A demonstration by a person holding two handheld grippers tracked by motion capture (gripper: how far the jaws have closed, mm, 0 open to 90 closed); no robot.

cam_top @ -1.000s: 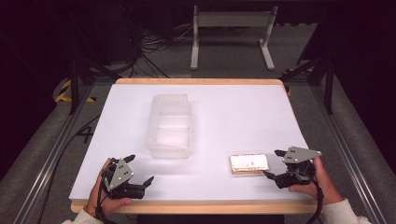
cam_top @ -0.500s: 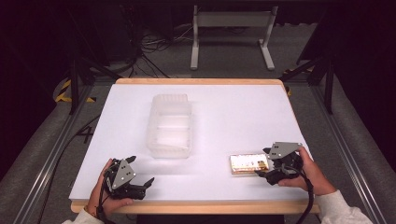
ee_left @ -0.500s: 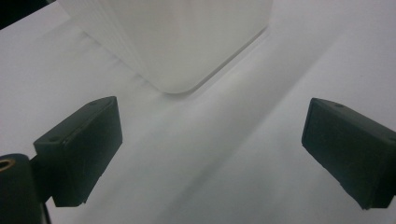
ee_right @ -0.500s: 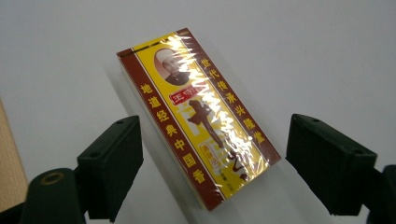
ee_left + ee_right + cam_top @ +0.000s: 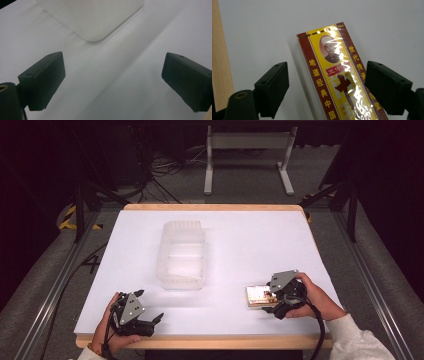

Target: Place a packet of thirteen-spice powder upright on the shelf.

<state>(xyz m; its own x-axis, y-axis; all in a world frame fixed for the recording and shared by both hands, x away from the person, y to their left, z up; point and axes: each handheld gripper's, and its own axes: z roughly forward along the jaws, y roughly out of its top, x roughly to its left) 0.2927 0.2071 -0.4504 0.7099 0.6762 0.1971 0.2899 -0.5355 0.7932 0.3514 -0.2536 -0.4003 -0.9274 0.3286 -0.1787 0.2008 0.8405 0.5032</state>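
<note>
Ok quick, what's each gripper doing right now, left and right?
Left gripper: open, nothing between its jaws.
Right gripper: open, jaws have just been closing around the yellow and red box, not gripping yet.

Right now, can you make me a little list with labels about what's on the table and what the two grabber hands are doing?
table: white top with a wooden edge
clear tub: empty see-through plastic tub, middle of the table, left of the packet
packet: flat yellow and red box wrapped in shiny film, lying flat near the front right
right gripper: fingers on either side of the packet and just been closing, left one not touching it yet
left gripper: fingers wide open over bare table, nothing between them, near the front left corner
</note>
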